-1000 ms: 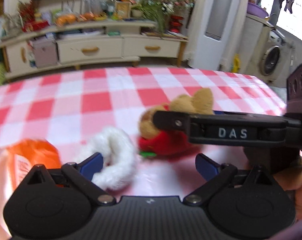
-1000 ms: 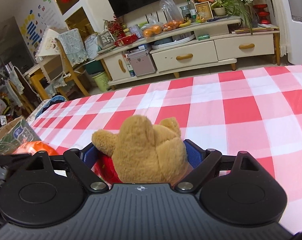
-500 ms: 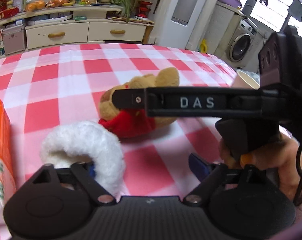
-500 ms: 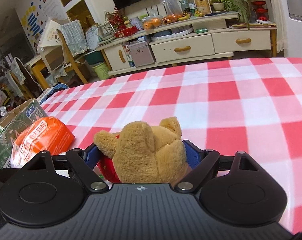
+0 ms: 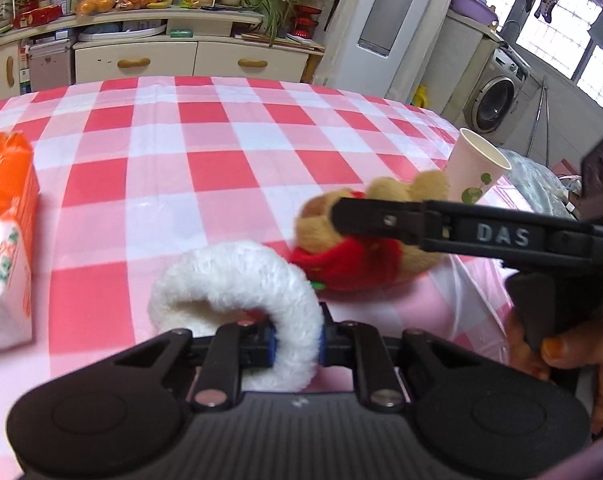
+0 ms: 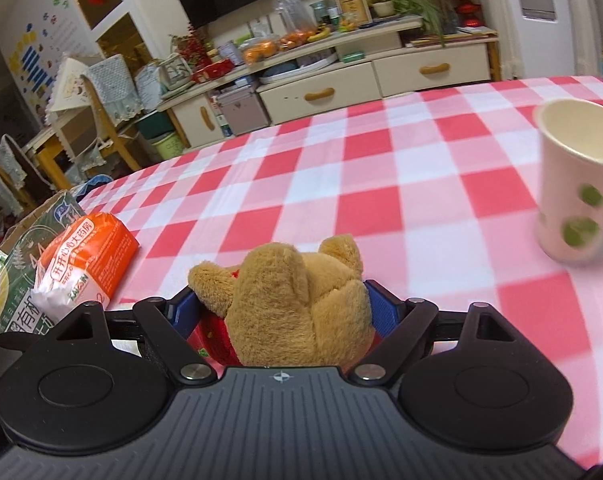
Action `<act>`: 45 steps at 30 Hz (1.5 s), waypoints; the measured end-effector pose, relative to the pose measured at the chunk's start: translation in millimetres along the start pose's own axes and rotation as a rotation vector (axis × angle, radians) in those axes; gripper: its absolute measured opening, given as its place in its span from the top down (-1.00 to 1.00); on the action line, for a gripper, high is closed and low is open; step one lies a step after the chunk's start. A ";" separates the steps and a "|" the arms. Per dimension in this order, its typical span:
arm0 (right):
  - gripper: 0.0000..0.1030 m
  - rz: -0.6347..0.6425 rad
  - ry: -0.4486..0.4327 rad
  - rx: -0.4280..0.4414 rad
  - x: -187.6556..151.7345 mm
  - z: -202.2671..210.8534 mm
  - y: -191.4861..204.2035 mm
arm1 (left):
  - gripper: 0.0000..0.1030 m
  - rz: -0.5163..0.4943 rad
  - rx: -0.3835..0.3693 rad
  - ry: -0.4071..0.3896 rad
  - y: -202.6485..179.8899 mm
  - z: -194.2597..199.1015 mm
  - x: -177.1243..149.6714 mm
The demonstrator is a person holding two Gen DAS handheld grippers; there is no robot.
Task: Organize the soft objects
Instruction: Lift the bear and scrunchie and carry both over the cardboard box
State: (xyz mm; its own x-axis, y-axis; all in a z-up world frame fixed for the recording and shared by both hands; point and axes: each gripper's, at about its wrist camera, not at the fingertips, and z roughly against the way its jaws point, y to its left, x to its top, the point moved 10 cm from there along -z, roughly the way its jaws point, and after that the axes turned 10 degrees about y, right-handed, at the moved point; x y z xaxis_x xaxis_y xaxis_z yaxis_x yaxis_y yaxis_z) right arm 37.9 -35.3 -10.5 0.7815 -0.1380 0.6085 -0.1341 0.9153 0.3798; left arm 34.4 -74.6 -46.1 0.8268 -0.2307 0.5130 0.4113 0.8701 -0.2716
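Checked table (image 5: 221, 168). Right gripper (image 6: 285, 308) clamps the bear (image 6: 297, 304) near the cup (image 6: 573, 196). Left gripper (image 5: 295, 344), jaws just closed, pinches the white fluffy ring (image 5: 237, 276) beside the bear. Orange pack (image 5: 5, 208) far left.

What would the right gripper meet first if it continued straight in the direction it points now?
The right gripper is already shut on the plush bear. Ahead of the bear, only bare checked tablecloth shows. The paper cup stands off to the right, probably outside that line, though depth is unclear.
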 end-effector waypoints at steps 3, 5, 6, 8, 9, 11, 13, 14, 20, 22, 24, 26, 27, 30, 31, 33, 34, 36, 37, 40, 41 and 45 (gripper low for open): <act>-1.00 -0.026 -0.008 -0.020 -8.6 8.6 -5.5 | 0.75 0.011 0.009 -0.006 0.3 4.5 -7.6; -1.00 -0.045 -0.011 -0.026 -15.8 14.4 -8.2 | 0.76 0.019 0.011 -0.008 1.0 7.5 -12.5; -1.00 -0.052 -0.012 -0.030 -19.6 17.0 -8.4 | 0.76 0.022 0.011 -0.009 1.0 9.3 -15.2; -1.00 -0.061 -0.015 -0.042 -26.7 22.2 -6.5 | 0.77 0.028 0.013 -0.013 1.4 13.1 -19.8; -1.00 -0.064 -0.018 -0.049 -30.1 24.5 -5.9 | 0.77 0.032 0.011 -0.014 1.4 15.1 -22.1; -1.00 -0.070 -0.023 -0.060 -36.3 28.2 -5.2 | 0.77 0.041 0.007 -0.017 0.7 19.5 -27.2; -1.00 -0.078 -0.024 -0.068 -41.9 31.6 -3.7 | 0.77 0.045 0.001 -0.020 -0.8 24.3 -32.3; -1.00 -0.082 -0.024 -0.072 -44.2 33.3 -2.3 | 0.77 0.046 0.000 -0.023 -1.6 26.7 -34.7; -0.99 -0.103 -0.025 -0.086 -59.3 43.8 3.6 | 0.77 0.047 -0.019 -0.040 -5.0 43.2 -44.9; -0.99 -0.112 -0.026 -0.088 -63.9 47.2 5.2 | 0.77 0.048 -0.027 -0.050 -5.4 49.1 -46.2; -0.99 -0.119 -0.027 -0.092 -67.6 49.9 7.0 | 0.77 0.048 -0.035 -0.061 -5.9 55.2 -46.1; -0.98 -0.121 -0.030 -0.098 -70.6 52.7 9.6 | 0.77 0.046 -0.043 -0.075 -6.4 61.0 -45.7; -0.98 -0.119 -0.034 -0.104 -71.5 54.4 10.8 | 0.77 0.044 -0.047 -0.081 -7.1 64.3 -45.8; -0.98 -0.104 -0.050 -0.127 -72.6 60.7 15.8 | 0.77 0.041 -0.061 -0.103 -7.3 73.9 -43.8; -0.98 -0.103 -0.053 -0.129 -72.7 62.3 17.7 | 0.77 0.040 -0.066 -0.109 -7.2 77.1 -42.7; -0.98 -0.102 -0.059 -0.133 -72.7 65.0 21.3 | 0.77 0.038 -0.076 -0.123 -7.5 84.1 -41.8; -0.98 -0.099 -0.063 -0.135 -72.6 66.4 23.8 | 0.77 0.037 -0.080 -0.129 -7.2 87.2 -41.3; -0.98 -0.092 -0.072 -0.137 -71.4 69.0 29.0 | 0.77 0.037 -0.089 -0.143 -5.6 94.4 -39.8; -0.98 -0.091 -0.075 -0.134 -70.5 70.1 31.8 | 0.77 0.037 -0.092 -0.150 -4.7 98.2 -39.3; -0.98 -0.087 -0.086 -0.127 -66.8 72.8 40.8 | 0.77 0.039 -0.107 -0.174 -2.5 110.0 -35.9; -0.98 -0.085 -0.089 -0.126 -65.3 73.6 44.3 | 0.77 0.038 -0.111 -0.183 -2.0 114.3 -34.3; -0.98 -0.070 -0.108 -0.117 -56.9 76.9 58.5 | 0.77 0.028 -0.125 -0.218 0.6 131.5 -28.1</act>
State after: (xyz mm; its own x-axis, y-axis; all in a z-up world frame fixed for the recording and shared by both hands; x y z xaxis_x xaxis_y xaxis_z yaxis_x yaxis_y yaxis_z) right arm -61.3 -3.0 30.7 0.7157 -0.2368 0.6571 -0.0052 0.9389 0.3441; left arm -39.1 -10.3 46.4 0.7418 -0.0961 0.6638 0.4449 0.8110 -0.3799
